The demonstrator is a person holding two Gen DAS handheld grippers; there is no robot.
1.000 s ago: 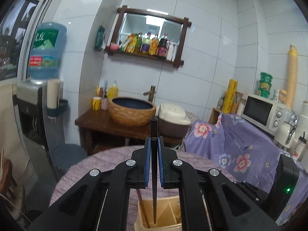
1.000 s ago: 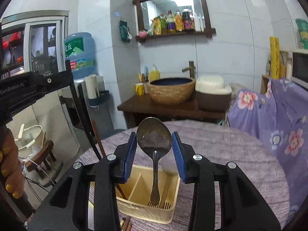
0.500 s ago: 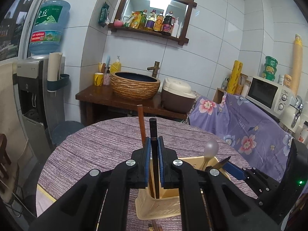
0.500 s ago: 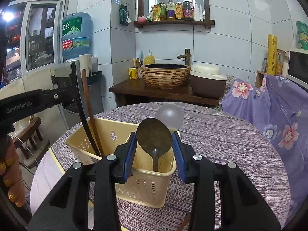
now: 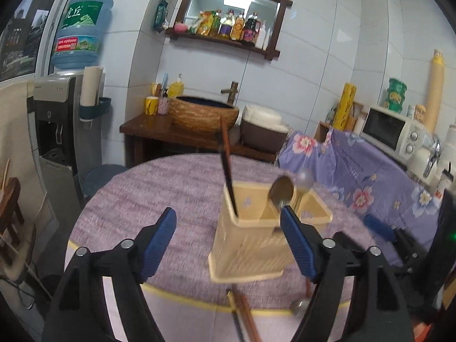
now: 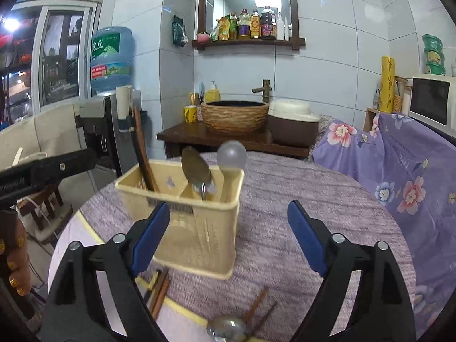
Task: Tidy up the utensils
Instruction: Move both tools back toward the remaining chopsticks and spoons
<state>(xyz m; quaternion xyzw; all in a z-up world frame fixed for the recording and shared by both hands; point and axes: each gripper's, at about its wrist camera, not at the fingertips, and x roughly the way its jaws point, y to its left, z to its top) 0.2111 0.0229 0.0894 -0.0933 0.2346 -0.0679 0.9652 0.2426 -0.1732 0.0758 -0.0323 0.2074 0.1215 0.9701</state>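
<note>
Both grippers, left gripper (image 5: 228,233) and right gripper (image 6: 228,225), tilt downward, jaws just opened and empty (pads apart), before the yellow caddy (image 6: 196,228) holding chopsticks (image 5: 228,168) and spoons (image 6: 196,168).

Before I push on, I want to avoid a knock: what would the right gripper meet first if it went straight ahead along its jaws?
Most likely the yellow utensil basket. The right gripper, jaws just opened and empty, points down at its near wall; depth is unclear.
</note>
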